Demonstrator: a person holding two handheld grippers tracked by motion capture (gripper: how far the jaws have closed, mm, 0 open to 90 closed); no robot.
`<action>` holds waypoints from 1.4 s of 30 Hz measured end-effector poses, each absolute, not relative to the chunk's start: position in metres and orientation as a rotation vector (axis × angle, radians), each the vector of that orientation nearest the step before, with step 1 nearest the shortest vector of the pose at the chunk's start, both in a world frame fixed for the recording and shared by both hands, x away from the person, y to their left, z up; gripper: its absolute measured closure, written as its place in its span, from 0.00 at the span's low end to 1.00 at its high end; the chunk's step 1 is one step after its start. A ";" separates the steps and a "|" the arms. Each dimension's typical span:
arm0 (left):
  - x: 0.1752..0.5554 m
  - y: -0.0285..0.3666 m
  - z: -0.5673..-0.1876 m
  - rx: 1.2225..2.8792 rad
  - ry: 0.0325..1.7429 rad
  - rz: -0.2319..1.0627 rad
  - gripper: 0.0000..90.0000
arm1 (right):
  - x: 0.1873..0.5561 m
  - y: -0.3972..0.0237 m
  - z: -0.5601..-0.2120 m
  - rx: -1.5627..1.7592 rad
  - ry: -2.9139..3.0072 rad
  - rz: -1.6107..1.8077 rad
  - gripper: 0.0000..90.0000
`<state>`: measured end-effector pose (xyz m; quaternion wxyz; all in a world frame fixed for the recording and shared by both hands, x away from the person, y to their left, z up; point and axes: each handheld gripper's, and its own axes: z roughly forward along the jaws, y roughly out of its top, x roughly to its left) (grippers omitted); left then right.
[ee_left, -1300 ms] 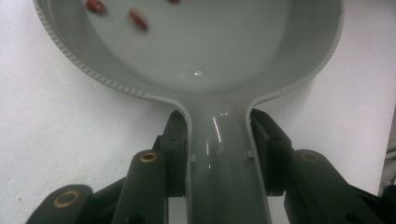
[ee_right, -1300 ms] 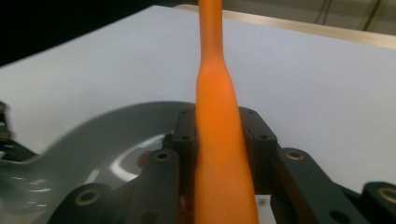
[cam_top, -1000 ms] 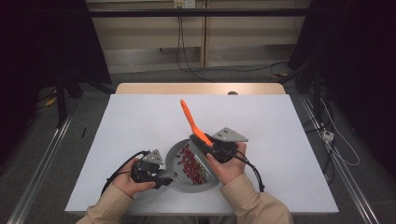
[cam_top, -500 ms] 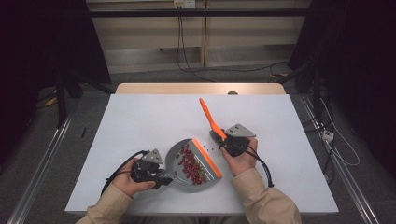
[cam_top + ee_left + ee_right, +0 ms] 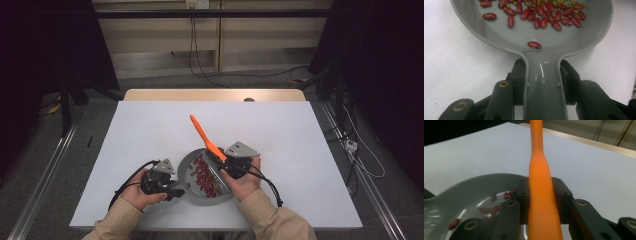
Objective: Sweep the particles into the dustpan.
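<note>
**Brush back over the pan, grips unchanged**

Fingers of the left gripper (image 5: pixel 172 189) pinch the handle of the grey dustpan (image 5: pixel 544 37) from both sides, as the left gripper view shows; the right gripper (image 5: pixel 224 161) clamps the orange brush handle (image 5: pixel 541 195) between its pads. Changed: half a second ago the brush stood off to the right of the pan; now the right hand has swung it back left and slightly down, over the pan's right rim, handle slanting up and away. Left hand has not shifted. Red beans (image 5: pixel 544 17), mixed with small green ones, lie spread in the pan, which rests on the white table (image 5: pixel 300 135) near its front edge. Judgement: another sweeping stroke across the beans is starting; bristles hidden, so contact is unconfirmed.
</note>
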<state>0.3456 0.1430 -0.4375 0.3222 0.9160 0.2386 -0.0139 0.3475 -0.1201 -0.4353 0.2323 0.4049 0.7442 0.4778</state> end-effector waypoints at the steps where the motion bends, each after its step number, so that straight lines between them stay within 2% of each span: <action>1: 0.346 0.143 -0.438 2.398 0.630 -0.042 0.70 | 0.347 -0.119 -0.434 1.124 2.048 1.338 0.79; 7: 0.344 0.143 -0.436 2.388 0.619 -0.012 0.69 | 0.352 -0.130 -0.427 1.152 1.999 1.366 0.79; 11: 0.344 0.139 -0.434 2.400 0.612 0.025 0.62 | 0.360 -0.151 -0.420 1.183 1.951 1.359 0.79; 14: 0.345 0.134 -0.436 2.441 0.582 0.032 0.64 | 0.364 -0.163 -0.419 1.200 1.936 1.337 0.79; 16: 0.347 0.134 -0.437 2.487 0.540 0.048 0.70 | 0.363 -0.167 -0.420 1.206 1.938 1.329 0.79; 22: 0.342 0.135 -0.439 2.430 0.561 0.060 0.71 | 0.360 -0.171 -0.427 1.209 1.943 1.323 0.79; 26: 0.339 0.139 -0.442 2.403 0.556 0.112 0.71 | 0.358 -0.174 -0.428 1.207 1.944 1.324 0.79; 42: 0.348 0.163 -0.434 2.254 0.745 0.193 0.71 | 0.359 -0.185 -0.425 1.231 1.911 1.334 0.79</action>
